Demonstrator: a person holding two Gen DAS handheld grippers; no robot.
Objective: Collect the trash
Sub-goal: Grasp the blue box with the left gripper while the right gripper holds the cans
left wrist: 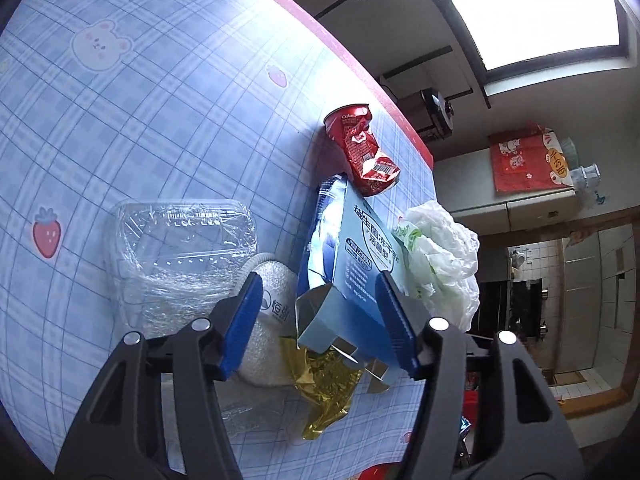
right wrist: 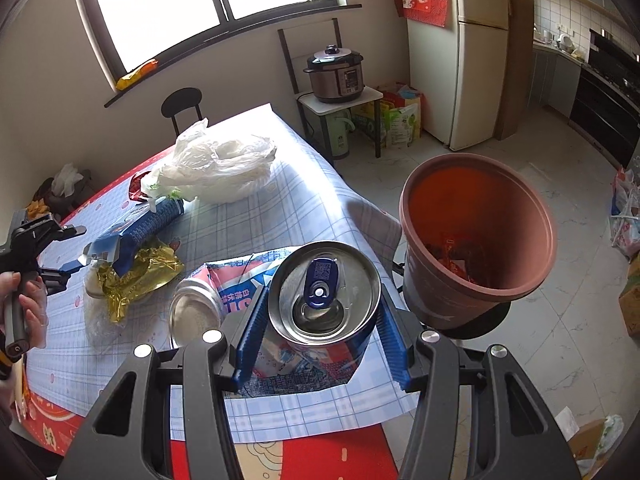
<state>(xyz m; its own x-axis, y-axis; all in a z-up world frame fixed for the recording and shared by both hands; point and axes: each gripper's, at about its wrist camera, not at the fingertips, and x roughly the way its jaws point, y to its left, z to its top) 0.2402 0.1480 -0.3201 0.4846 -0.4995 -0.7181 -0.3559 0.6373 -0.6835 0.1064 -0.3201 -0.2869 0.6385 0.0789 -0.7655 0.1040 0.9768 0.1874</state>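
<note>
My left gripper [left wrist: 320, 284] is open, its blue pads either side of a torn blue carton [left wrist: 352, 256] lying on the table. Around the carton lie a crushed red can [left wrist: 364, 152], a white plastic bag [left wrist: 440, 256], gold foil [left wrist: 324, 384], a clear plastic clamshell [left wrist: 184, 248] and a white foam piece [left wrist: 272, 304]. My right gripper [right wrist: 322, 300] is shut on a blue drink can [right wrist: 324, 292], held top-up above a blue-and-red wrapper [right wrist: 244, 280]. A terracotta-coloured bin [right wrist: 476, 236] with trash inside stands just right of the can, off the table edge.
A second silver can [right wrist: 194, 312] lies left of the held can. The table's right edge [right wrist: 360, 208] drops to a tiled floor. A black chair [right wrist: 182, 106] stands behind the table, with a stand holding a pressure cooker [right wrist: 338, 74] and a fridge [right wrist: 472, 52] beyond.
</note>
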